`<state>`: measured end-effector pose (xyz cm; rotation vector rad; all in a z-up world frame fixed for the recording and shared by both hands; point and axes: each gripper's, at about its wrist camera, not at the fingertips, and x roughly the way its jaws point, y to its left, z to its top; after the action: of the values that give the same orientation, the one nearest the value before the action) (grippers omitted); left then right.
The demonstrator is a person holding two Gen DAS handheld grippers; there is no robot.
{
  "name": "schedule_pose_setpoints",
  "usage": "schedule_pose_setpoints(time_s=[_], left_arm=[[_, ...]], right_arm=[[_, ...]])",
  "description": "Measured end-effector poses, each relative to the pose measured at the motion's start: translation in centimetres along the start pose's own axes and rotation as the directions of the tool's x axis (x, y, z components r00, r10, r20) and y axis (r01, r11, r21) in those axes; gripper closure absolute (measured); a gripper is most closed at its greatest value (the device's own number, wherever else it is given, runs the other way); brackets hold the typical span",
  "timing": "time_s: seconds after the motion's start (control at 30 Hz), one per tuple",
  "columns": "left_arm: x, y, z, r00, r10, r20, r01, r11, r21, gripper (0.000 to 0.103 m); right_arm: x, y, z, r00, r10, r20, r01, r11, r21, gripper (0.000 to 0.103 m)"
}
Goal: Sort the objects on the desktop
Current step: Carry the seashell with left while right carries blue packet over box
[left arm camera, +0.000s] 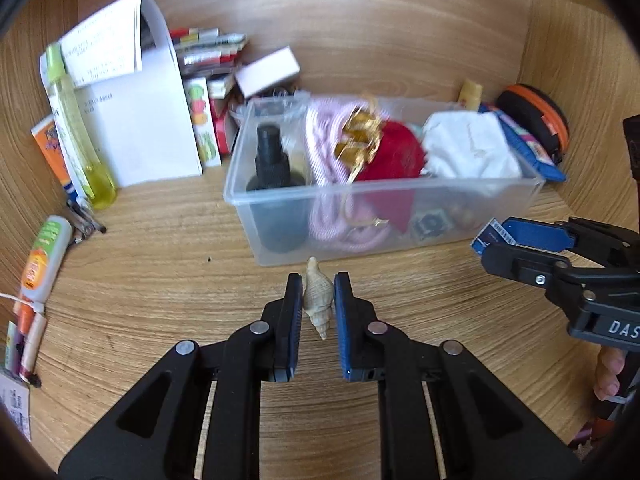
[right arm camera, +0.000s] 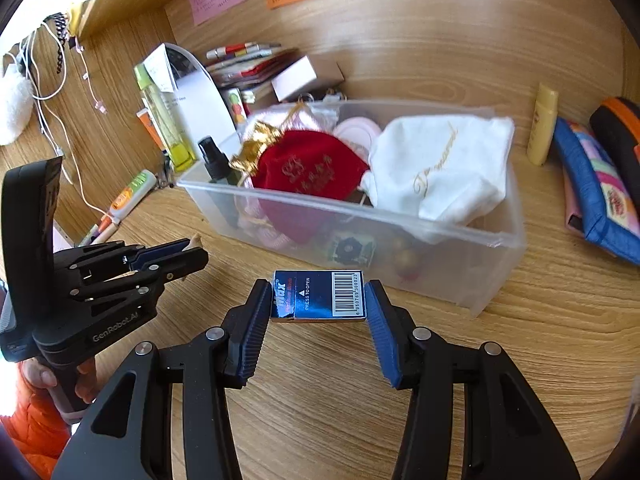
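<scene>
My left gripper point(left arm camera: 319, 286) is shut on a pale spiral seashell point(left arm camera: 318, 300), held upright just above the wooden desk in front of the clear plastic bin point(left arm camera: 280, 200). In the right wrist view the left gripper point(right arm camera: 192, 250) shows at the left with the seashell tip point(right arm camera: 196, 239) poking out. My right gripper point(right arm camera: 318, 292) is shut on a small dark blue box with a barcode point(right arm camera: 318, 295), held before the bin wall point(right arm camera: 460, 256). The left wrist view shows the right gripper point(left arm camera: 492, 248) with the blue box point(left arm camera: 520, 234) at the right.
The bin holds a black spray bottle point(left arm camera: 272, 160), pink cord, a red pouch point(right arm camera: 308, 168) and a white pouch point(right arm camera: 440, 168). Papers, a yellow bottle point(left arm camera: 76, 132) and small boxes stand at the back left. A colourful pouch point(right arm camera: 600, 196) and orange-trimmed case lie right. Tubes lie at the left.
</scene>
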<state>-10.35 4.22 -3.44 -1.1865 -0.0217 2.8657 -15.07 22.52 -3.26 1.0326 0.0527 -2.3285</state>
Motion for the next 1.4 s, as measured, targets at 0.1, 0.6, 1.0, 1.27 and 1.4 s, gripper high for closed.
schedule_pose_setpoints(time_s=[0.1, 0.6, 1.0, 1.27, 1.4], left_arm=[[-1.2, -0.2, 0.3, 1.0, -0.003, 0.031, 0.002, 1.0, 0.013, 0.088], [-3.7, -0.8, 3.4, 0.99, -0.059, 0.129, 0.057, 0.998, 0.018, 0.088], [-2.4, -0.7, 6.9, 0.985, -0.085, 0.151, 0.083, 0.996, 0.019, 0.088], [0.2, -2.2, 8.2, 0.982, -0.165, 0.094, 0.163, 0.986, 0.033, 0.088], [1.5, -3.5, 8.4, 0.981, -0.182, 0.064, 0.178, 0.982, 0.061, 0.088]], right_arm=[[-1.0, 0.5, 0.5, 1.0, -0.016, 0.022, 0.016, 1.0, -0.012, 0.059], [-4.3, 0.5, 3.4, 0.991, -0.066, 0.117, 0.071, 0.997, -0.04, 0.059], [-2.8, -1.3, 5.9, 0.989, -0.083, 0.126, 0.088, 0.996, -0.032, 0.059], [-0.4, -2.8, 6.5, 0.993, -0.073, 0.095, 0.074, 0.997, -0.014, 0.059], [0.3, -3.4, 6.5, 0.995, -0.058, 0.085, 0.059, 0.998, -0.004, 0.059]])
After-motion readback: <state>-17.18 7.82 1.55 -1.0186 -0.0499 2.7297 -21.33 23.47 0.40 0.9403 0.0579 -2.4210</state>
